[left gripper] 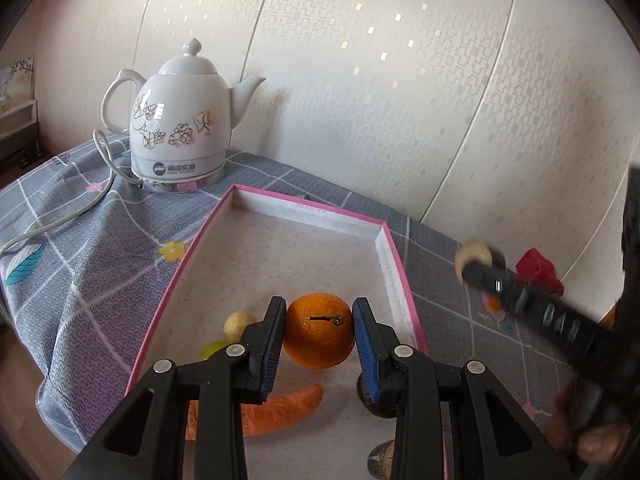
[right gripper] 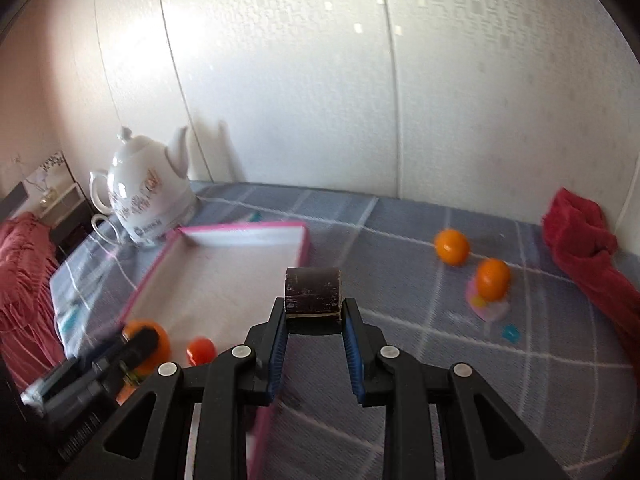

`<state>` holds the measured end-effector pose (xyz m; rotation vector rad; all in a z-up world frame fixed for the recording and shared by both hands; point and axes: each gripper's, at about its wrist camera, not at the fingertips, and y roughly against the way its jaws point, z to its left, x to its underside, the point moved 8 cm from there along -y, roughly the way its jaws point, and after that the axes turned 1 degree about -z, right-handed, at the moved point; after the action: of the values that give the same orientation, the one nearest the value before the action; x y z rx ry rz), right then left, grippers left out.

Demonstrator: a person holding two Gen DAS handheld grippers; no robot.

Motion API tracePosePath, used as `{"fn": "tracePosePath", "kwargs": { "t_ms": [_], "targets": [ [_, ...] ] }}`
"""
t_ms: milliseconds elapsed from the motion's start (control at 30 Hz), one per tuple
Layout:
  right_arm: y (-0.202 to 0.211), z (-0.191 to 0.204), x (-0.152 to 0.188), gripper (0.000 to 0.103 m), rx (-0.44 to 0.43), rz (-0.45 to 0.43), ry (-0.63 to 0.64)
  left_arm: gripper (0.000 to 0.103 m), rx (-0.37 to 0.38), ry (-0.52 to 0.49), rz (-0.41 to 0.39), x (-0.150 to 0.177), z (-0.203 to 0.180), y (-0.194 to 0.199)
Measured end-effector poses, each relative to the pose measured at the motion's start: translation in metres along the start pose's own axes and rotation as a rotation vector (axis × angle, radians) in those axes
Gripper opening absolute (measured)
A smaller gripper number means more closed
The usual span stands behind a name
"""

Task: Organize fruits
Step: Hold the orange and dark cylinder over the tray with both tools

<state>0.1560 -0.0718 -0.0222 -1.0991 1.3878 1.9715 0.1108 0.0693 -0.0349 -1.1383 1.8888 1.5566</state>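
In the left wrist view my left gripper (left gripper: 320, 312) is shut on an orange (left gripper: 318, 334), held over the near part of a pink-rimmed tray (left gripper: 394, 256). In the tray lie a pale yellow fruit (left gripper: 239, 322), a green one (left gripper: 211, 350), an orange curved slice (left gripper: 284, 406) and a dark brown piece (left gripper: 368, 400). My right gripper (right gripper: 314, 308) is shut on a dark brown piece with a cream cut face (right gripper: 313, 290), above the tray's right edge. Two more oranges (right gripper: 452, 247) (right gripper: 493, 279) lie on the grey checked cloth to the right. A small red fruit (right gripper: 201, 351) sits in the tray.
A white ceramic kettle (left gripper: 180, 128) with its cord (left gripper: 60, 224) stands behind the tray at the left. A red cloth (right gripper: 580, 240) is bunched against the wall at the right. The wall runs close behind the table. The table edge drops off at the left.
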Motion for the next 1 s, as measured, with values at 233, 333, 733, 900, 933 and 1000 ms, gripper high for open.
{"fn": "tracePosePath", "kwargs": {
  "t_ms": [233,333,733,900,933,1000],
  "targets": [
    [0.0,0.016,0.002,0.026,-0.064,-0.001,0.023,0.034,-0.015,0.026,0.011,-0.001,0.009,-0.001],
    [-0.002,0.019,0.009,0.026,-0.075,0.023,0.032,0.034,-0.023,0.026,0.015,0.0,0.01,-0.001],
    [-0.009,0.036,0.011,0.026,-0.105,0.042,0.046,0.034,-0.048,0.025,0.028,0.002,0.012,-0.003],
    [-0.011,0.036,0.01,0.026,-0.103,0.041,0.046,0.034,-0.053,0.026,0.031,0.002,0.011,-0.004],
    [-0.011,0.037,0.01,0.027,-0.103,0.038,0.048,0.034,-0.051,0.025,0.031,0.002,0.011,-0.004],
    [-0.01,0.038,0.009,0.026,-0.106,0.034,0.053,0.034,-0.048,0.019,0.032,0.001,0.01,-0.004]
  ]
}}
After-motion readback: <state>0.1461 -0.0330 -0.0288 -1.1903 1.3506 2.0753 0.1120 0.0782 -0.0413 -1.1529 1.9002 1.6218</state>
